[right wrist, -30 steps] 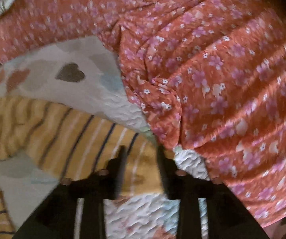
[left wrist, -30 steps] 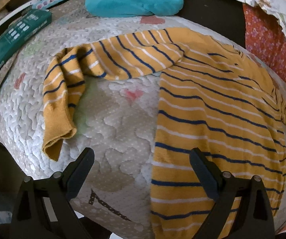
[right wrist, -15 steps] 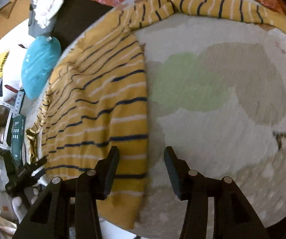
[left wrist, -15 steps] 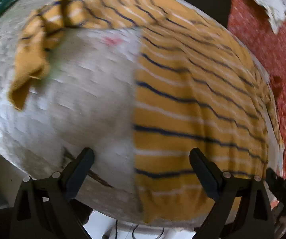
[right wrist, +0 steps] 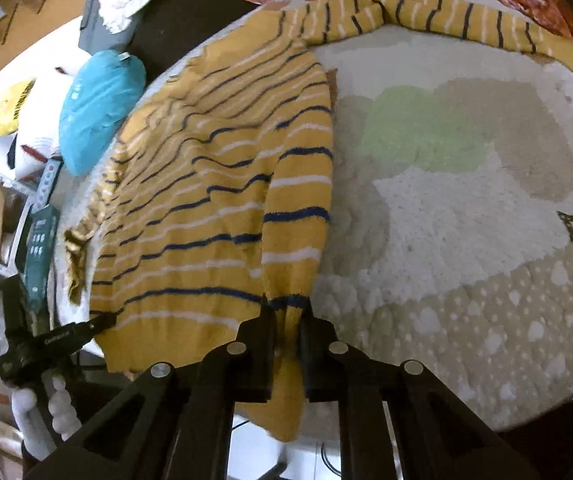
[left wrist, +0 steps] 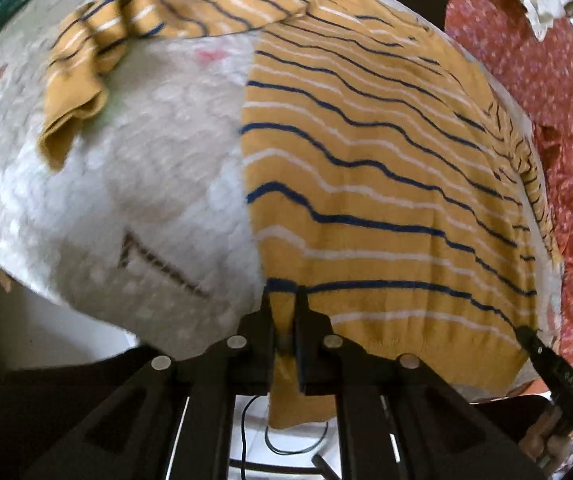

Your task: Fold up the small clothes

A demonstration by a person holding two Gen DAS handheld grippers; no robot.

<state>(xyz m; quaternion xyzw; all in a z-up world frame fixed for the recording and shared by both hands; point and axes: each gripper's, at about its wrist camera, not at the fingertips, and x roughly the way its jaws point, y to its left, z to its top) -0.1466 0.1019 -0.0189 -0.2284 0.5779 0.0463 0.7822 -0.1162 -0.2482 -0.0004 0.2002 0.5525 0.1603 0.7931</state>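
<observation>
A small yellow sweater [left wrist: 366,168] with navy and white stripes lies flat on a quilted mat [left wrist: 146,184]. Its left sleeve [left wrist: 86,60] is bunched at the upper left. My left gripper [left wrist: 283,300] is shut on the sweater's bottom hem at its left corner. In the right wrist view my right gripper [right wrist: 286,312] is shut on the hem at the sweater's [right wrist: 214,200] right corner, which is pulled up slightly. The other sleeve [right wrist: 446,20] stretches along the mat's far edge. The left gripper also shows in the right wrist view [right wrist: 104,322].
A red floral cloth [left wrist: 558,120] lies along the mat's right side. A teal cushion [right wrist: 98,108], a green box [right wrist: 40,248] and bags sit beyond the mat [right wrist: 466,240]. The hem hangs over the mat's near edge, with floor and a cable below.
Both grippers moved down to the sweater's bottom hem and closed on it, one at each corner. They were open half a second ago.
</observation>
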